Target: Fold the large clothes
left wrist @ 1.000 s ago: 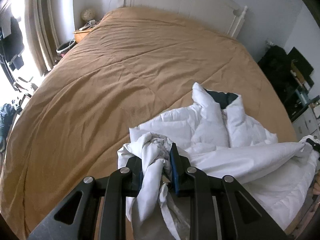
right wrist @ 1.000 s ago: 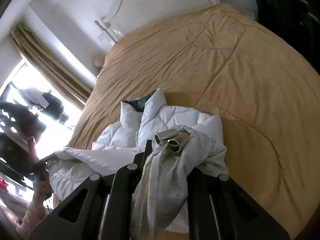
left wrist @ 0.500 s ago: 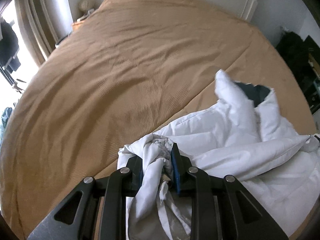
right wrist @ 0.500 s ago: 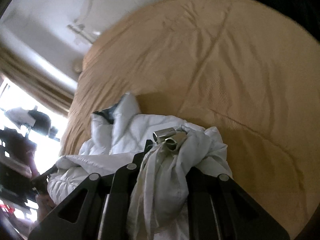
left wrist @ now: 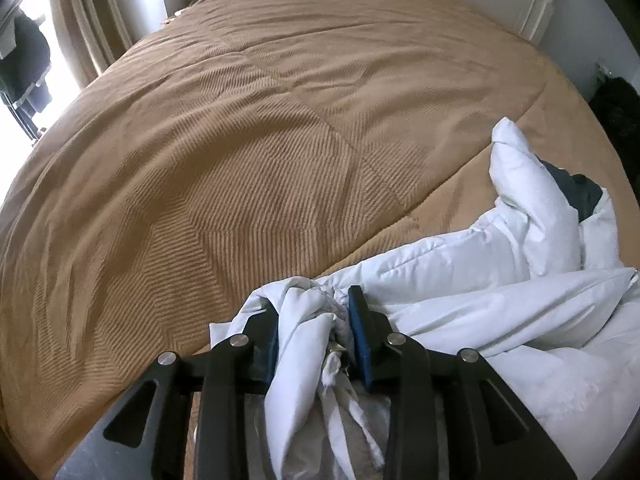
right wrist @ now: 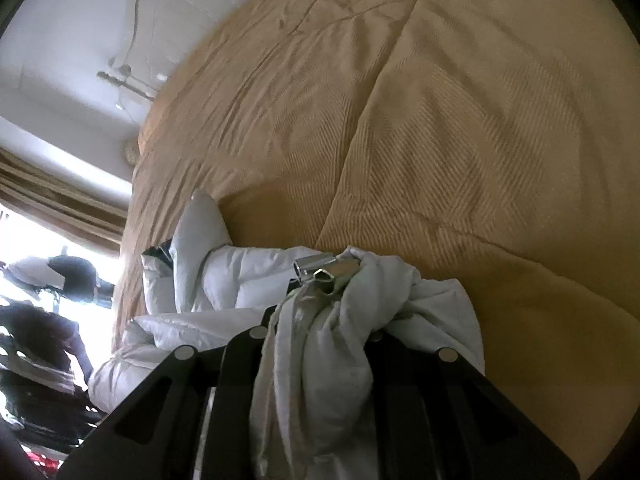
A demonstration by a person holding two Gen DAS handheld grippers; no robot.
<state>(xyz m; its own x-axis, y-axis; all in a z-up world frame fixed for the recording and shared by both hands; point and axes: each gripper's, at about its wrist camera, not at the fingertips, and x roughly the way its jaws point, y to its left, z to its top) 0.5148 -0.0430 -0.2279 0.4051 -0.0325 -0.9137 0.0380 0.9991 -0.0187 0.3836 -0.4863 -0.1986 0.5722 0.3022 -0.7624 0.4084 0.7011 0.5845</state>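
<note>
A white padded jacket [left wrist: 500,280] with a dark inner collar [left wrist: 580,196] lies crumpled on the near part of a tan quilted bed [left wrist: 260,140]. My left gripper [left wrist: 314,320] points steeply down. A bunched edge of the jacket fills the space between its blue pads [left wrist: 360,328], which still touch the cloth while the jaws are opening. In the right wrist view, my right gripper [right wrist: 328,312] is shut on another bunch of the jacket [right wrist: 224,272]. Cloth drapes over its fingers and hides the tips. A shiny metal fastener [right wrist: 320,268] sticks out of that bunch.
The tan quilt [right wrist: 460,120] spreads wide beyond the jacket. A white headboard [left wrist: 536,12] stands at the far end. Brown curtains [left wrist: 92,20] and a bright window are on the left, with dark clothes [left wrist: 28,56] hanging there. Dark items [left wrist: 616,108] sit by the bed's right side.
Both grippers have sunk toward the bed with the jacket still in them, and the quilt now looms closer. The left jaws stand a little wider. The right view has rolled.
</note>
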